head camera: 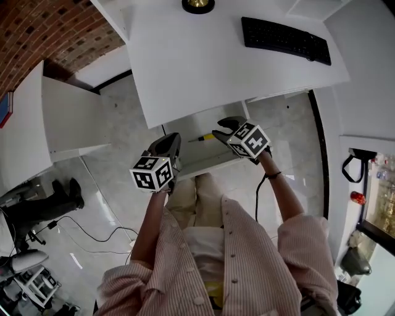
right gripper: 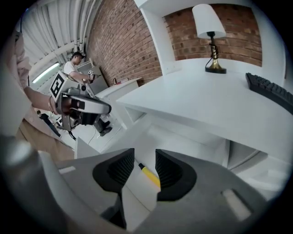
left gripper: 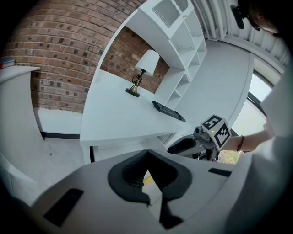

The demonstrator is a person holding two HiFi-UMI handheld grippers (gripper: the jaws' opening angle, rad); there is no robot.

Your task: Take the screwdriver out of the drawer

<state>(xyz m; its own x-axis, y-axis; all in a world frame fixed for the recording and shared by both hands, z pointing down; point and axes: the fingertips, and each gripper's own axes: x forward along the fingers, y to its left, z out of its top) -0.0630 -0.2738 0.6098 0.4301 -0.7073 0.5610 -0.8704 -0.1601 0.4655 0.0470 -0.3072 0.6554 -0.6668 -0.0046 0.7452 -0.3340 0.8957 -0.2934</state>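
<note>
The desk drawer (head camera: 199, 165) stands pulled open under the white desk (head camera: 203, 55). In it lies a screwdriver (head camera: 206, 137) with a yellow handle and a dark tip. My right gripper (head camera: 223, 128) hovers just right of it, open; in the right gripper view the yellow handle (right gripper: 150, 176) shows in the gap between the jaws, lying on the drawer floor (right gripper: 174, 137) beyond them. My left gripper (head camera: 174, 139) hangs at the drawer's left end, shut, its pads (left gripper: 132, 171) meeting at the tips with nothing held. A sliver of yellow (left gripper: 145, 181) shows behind them.
A black keyboard (head camera: 285, 38) and a lamp base (head camera: 198, 5) sit on the desk. A low white cabinet (head camera: 55, 117) stands to the left, with cables (head camera: 92, 234) on the floor. My legs are right below the drawer. A person (right gripper: 75, 61) stands far off.
</note>
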